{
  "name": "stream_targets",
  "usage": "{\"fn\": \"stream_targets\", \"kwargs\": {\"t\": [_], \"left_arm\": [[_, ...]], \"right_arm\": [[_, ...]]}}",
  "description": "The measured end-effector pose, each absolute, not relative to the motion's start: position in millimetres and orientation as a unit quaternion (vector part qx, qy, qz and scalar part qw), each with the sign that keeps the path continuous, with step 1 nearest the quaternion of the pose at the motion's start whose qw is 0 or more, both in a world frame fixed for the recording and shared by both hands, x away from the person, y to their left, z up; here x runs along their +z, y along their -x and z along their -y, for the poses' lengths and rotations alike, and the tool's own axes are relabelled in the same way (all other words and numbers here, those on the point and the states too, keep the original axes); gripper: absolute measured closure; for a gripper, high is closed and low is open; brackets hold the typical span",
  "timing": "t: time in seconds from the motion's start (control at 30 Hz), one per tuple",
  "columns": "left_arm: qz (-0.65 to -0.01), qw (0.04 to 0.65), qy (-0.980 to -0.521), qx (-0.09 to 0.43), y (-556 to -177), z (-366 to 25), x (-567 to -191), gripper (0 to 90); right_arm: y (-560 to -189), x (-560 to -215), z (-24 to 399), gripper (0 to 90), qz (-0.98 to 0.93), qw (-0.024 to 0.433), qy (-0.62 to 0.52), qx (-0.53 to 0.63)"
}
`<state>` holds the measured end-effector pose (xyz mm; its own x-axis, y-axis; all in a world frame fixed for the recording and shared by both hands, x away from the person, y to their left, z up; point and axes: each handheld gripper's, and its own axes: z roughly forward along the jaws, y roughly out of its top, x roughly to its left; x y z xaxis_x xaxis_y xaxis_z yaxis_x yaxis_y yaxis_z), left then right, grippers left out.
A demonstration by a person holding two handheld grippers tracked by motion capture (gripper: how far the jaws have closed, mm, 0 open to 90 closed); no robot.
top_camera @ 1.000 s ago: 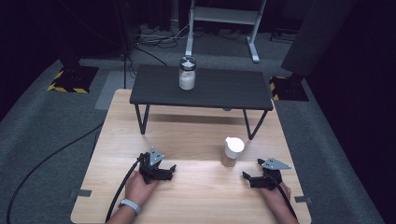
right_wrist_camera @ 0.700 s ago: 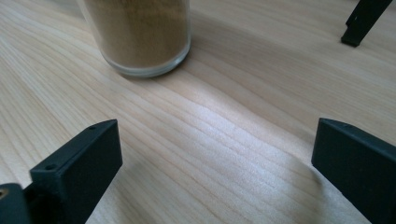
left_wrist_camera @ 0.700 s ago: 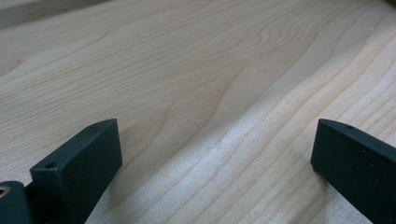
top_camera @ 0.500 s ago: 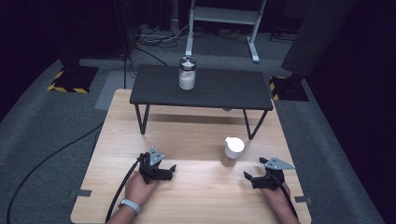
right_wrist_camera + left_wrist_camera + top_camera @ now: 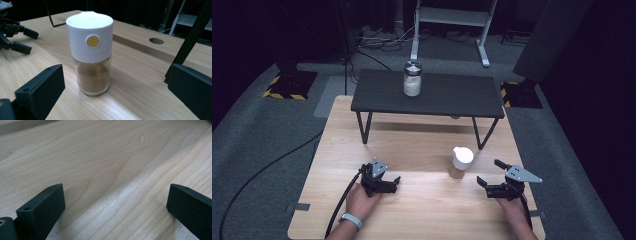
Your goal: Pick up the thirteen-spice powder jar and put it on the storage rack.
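Note:
A spice shaker (image 5: 462,162) with a white cap and brown powder stands upright on the wooden table (image 5: 422,145), right of centre. My right gripper (image 5: 488,171) sits just right of it, open and aimed at it. In the right gripper view the shaker (image 5: 91,52) stands a short way ahead of the spread jaws of the right gripper (image 5: 115,75), touching neither. My left gripper (image 5: 395,184) rests low on the table's front left, open. In the left gripper view bare wood lies between the wide jaws of the left gripper (image 5: 115,195).
A low black bench (image 5: 452,97) stands across the back of the table, with a lidded glass jar (image 5: 412,78) of pale contents on top. One bench leg (image 5: 187,42) rises right of the shaker. A cable (image 5: 339,205) trails from the left gripper off the front edge.
The right gripper has drifted slightly to the right. The left gripper and the shaker have stayed put.

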<state>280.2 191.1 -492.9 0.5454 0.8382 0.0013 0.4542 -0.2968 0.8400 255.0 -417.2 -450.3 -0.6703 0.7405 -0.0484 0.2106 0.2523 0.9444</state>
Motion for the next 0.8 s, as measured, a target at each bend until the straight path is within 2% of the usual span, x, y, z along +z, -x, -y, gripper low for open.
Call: {"fn": "stream_targets", "kwargs": {"t": [0.8], "left_arm": [[-0.422,0.419,-0.771,0.230,-280.0,-190.3,-492.6,1.8]], "right_arm": [[-295.0,-458.7,373.3,2.3,-0.764,0.218,-0.299,0.528]]}}
